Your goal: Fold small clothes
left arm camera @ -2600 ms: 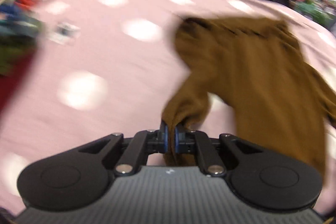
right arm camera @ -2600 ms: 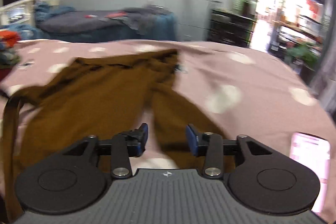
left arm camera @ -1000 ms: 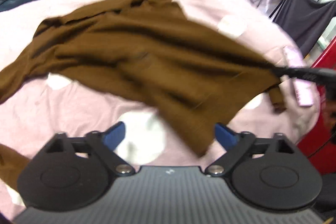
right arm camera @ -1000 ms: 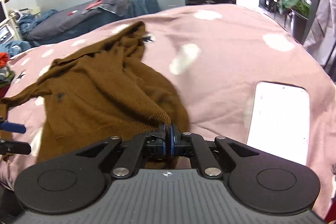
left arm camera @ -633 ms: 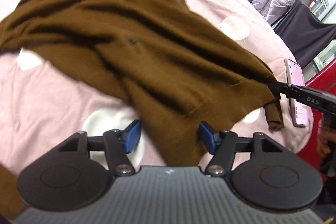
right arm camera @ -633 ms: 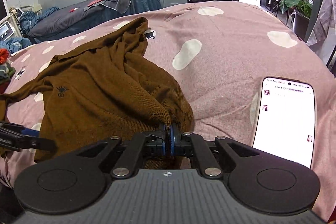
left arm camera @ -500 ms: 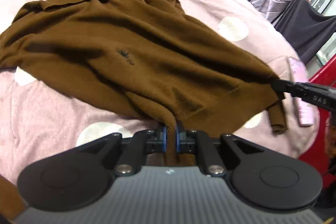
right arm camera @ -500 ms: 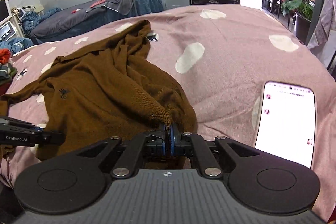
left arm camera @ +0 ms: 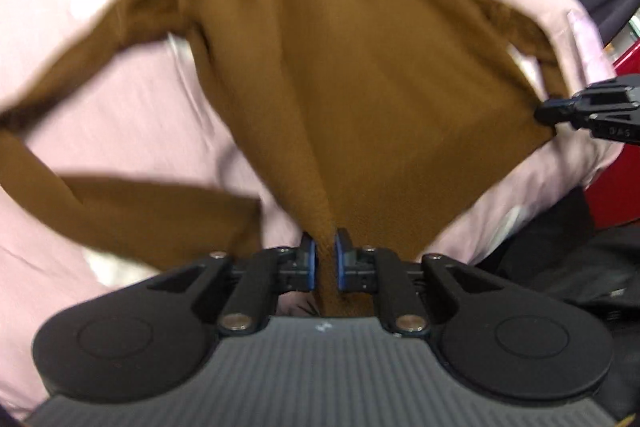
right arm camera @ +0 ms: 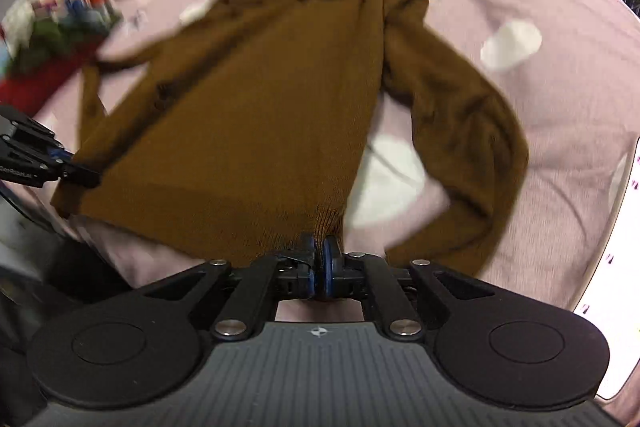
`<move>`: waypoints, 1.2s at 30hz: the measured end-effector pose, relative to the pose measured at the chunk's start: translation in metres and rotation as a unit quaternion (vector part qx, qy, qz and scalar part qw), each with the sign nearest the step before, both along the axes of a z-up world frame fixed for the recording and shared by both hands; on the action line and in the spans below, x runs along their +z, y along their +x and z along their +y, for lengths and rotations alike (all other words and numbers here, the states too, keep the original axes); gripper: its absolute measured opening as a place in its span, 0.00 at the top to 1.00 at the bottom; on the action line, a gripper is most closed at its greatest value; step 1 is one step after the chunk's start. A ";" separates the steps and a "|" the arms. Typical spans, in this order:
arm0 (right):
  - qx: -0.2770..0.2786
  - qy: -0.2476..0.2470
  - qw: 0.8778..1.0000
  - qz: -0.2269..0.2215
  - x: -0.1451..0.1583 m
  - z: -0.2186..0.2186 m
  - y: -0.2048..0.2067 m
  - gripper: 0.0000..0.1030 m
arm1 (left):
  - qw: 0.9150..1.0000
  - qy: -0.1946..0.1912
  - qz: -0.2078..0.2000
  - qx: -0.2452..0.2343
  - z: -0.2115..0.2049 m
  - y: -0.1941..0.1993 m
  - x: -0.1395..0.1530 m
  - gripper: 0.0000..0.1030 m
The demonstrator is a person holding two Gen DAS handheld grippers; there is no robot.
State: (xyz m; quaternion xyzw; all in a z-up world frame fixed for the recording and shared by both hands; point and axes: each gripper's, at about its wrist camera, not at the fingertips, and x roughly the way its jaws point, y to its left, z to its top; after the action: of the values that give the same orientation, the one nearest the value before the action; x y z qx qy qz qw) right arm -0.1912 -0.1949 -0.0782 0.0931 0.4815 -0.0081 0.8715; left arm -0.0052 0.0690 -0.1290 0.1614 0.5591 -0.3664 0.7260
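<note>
Left wrist view: your left gripper (left arm camera: 324,259) clenched on hem corner of brown sweater (left arm camera: 380,75). Sweater stretched out over pink spotted bedcover (left arm camera: 132,115), one sleeve trailing left. Your right gripper (left arm camera: 556,111) at far right edge, pinching other hem corner.

Right wrist view: your right gripper (right arm camera: 319,259) clamped on sweater (right arm camera: 260,107) hem, pads closed with fabric between. Left gripper (right arm camera: 80,177) at left, gripping opposite corner. Clothes pile (right arm camera: 52,27) upper left. Phone (right arm camera: 616,267) lies at right edge.
</note>
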 end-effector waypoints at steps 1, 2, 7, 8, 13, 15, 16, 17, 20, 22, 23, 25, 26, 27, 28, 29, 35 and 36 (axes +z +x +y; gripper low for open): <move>-0.003 0.003 1.000 0.001 -0.002 -0.002 -0.003 0.94 | 1.000 0.016 0.001 0.000 -0.002 -0.001 -0.008 0.84; -0.011 0.007 1.000 0.001 -0.001 -0.004 -0.005 0.93 | 1.000 0.017 -0.003 -0.003 -0.003 -0.004 -0.011 0.83; -0.043 -0.015 0.999 -0.001 0.014 -0.015 -0.020 0.67 | 0.998 0.029 -0.044 -0.016 0.004 -0.010 0.027 0.49; -0.043 -0.018 0.999 -0.011 0.020 -0.017 -0.022 0.67 | 0.997 0.025 -0.070 -0.025 0.006 -0.013 0.039 0.44; -0.034 -0.018 0.992 -0.119 0.050 -0.025 -0.003 0.61 | 0.968 -0.019 -0.247 -0.037 -0.020 0.007 0.088 0.13; 0.001 -0.039 0.988 -0.148 0.060 -0.028 0.023 0.61 | 0.953 -0.014 -0.299 -0.049 -0.037 0.033 0.086 0.14; 0.024 -0.057 0.985 -0.162 0.065 -0.029 0.039 0.61 | 0.947 -0.003 -0.318 -0.054 -0.046 0.050 0.081 0.19; 0.045 -0.078 0.980 -0.176 0.070 -0.032 0.055 0.60 | 0.940 0.005 -0.335 -0.059 -0.055 0.069 0.076 0.26; 0.105 -0.132 0.964 -0.206 0.076 -0.044 0.109 0.37 | 0.920 0.029 -0.375 -0.106 -0.083 0.125 0.051 0.47; 0.175 -0.160 0.947 -0.215 0.069 -0.045 0.149 0.36 | 0.902 0.083 -0.396 -0.150 -0.104 0.157 0.030 0.49; 0.218 -0.179 0.935 -0.217 0.065 -0.044 0.166 0.32 | 0.892 0.104 -0.408 -0.165 -0.112 0.170 0.019 0.52; 0.280 -0.233 0.909 -0.200 0.044 -0.040 0.200 0.31 | 0.890 0.100 -0.403 -0.190 -0.125 0.190 0.005 0.51; 0.296 -0.259 0.901 -0.184 0.033 -0.035 0.221 0.32 | 0.891 0.097 -0.395 -0.202 -0.131 0.198 -0.004 0.51; 0.309 -0.276 0.894 -0.169 0.021 -0.033 0.237 0.33 | 0.889 0.105 -0.393 -0.211 -0.136 0.205 -0.011 0.51; 0.324 -0.281 0.890 -0.156 0.009 -0.031 0.252 0.35 | 0.884 0.114 -0.398 -0.218 -0.138 0.209 -0.019 0.52; 0.341 -0.284 0.884 -0.144 0.000 -0.029 0.263 0.40 | 0.881 0.118 -0.399 -0.226 -0.140 0.210 -0.024 0.55; 0.384 -0.368 0.839 -0.115 -0.044 -0.013 0.307 0.92 | 0.885 0.131 -0.387 -0.224 -0.144 0.239 -0.037 0.93; 0.375 -0.351 0.852 -0.101 -0.040 -0.015 0.317 0.95 | 0.893 0.118 -0.384 -0.202 -0.143 0.249 -0.029 0.93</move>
State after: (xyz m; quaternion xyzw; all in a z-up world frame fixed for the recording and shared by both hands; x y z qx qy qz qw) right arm 0.1262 -0.2098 -0.1182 -0.4064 0.3544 0.1601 0.8268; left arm 0.2436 -0.0743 -0.1578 0.4840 0.2314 -0.3460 0.7697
